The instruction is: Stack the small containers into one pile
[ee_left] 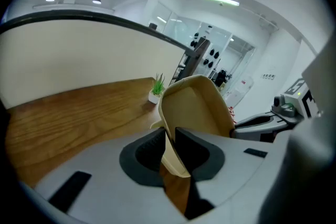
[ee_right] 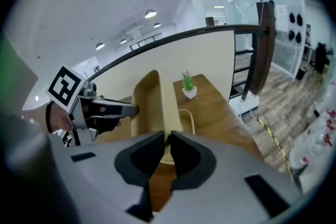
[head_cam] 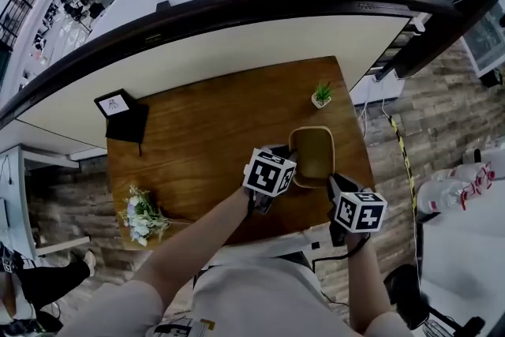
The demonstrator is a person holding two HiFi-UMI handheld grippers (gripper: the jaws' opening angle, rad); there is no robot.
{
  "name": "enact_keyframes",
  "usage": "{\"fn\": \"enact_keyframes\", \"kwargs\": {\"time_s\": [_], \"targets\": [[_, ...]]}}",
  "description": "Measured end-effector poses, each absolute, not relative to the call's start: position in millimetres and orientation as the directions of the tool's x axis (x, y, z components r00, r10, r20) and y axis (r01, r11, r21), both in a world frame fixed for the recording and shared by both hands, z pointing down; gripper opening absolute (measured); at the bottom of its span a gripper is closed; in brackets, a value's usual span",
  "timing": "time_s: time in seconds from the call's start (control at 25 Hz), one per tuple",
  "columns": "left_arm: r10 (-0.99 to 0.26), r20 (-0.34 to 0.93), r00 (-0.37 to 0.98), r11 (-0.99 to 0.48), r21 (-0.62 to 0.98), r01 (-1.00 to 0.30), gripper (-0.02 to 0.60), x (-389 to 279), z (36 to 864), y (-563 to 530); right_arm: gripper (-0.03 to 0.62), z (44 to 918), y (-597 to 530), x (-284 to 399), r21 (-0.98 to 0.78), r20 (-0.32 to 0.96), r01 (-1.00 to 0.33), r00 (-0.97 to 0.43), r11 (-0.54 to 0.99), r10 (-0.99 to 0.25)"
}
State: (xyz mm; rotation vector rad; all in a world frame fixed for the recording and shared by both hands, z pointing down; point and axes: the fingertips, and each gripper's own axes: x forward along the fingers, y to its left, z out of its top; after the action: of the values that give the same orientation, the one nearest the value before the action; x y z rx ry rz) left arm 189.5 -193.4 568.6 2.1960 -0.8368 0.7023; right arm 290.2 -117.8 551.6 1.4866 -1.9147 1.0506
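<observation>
A tan, rounded-rectangular container [head_cam: 313, 154] sits near the right edge of the wooden table [head_cam: 205, 138]. My left gripper [head_cam: 289, 160] is shut on its left wall, and in the left gripper view the thin wall [ee_left: 197, 107] stands tilted between the pads of that gripper [ee_left: 168, 145]. My right gripper [head_cam: 332, 182] grips the near right rim. In the right gripper view the container [ee_right: 149, 99] rises from the shut right gripper [ee_right: 168, 147], and the left gripper's body [ee_right: 92, 105] shows beyond it. I see no other container.
A small potted plant [head_cam: 322, 95] stands behind the container at the table's far right corner. A black stand with a white card [head_cam: 118, 110] is at the far left, and white flowers [head_cam: 142, 217] lie at the near left. A curved white partition [head_cam: 237, 51] borders the table's back.
</observation>
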Motion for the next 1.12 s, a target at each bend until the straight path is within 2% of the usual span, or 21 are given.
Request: {"fn": "enact_keyframes", "kwargs": {"time_s": [0.4,0.6,0.84,1.12], "targets": [[-0.241,0.748,0.619,-0.452,0.478,-0.753,0.058,199.2,637.6,-187.6,0.041,618.0,-115.7,302.0,-0.445,0.804,-0.895,-0.398,-0.004,-0.441],[-0.208,0.774,0.598,-0.440,0.472,-0.764,0.064,205.3,657.3,-187.5,0.039,636.9,-121.7,312.3,-0.385,0.844,-0.923,-0.364,0.029,-0.393],[-0.218,0.809,0.546,-0.417,0.428,-0.802,0.143,204.6,674.7,-195.0,0.074,662.8,-126.7,322.6,-0.226,0.906,-0.969,-0.247,0.100,-0.343],[-0.203,0.799,0.567,-0.358,0.478,-0.802,0.200,202.9,687.1,-198.5,0.147,675.6,-133.1,329.1,-0.230,0.909,-0.968,-0.252,0.105,-0.333]]}}
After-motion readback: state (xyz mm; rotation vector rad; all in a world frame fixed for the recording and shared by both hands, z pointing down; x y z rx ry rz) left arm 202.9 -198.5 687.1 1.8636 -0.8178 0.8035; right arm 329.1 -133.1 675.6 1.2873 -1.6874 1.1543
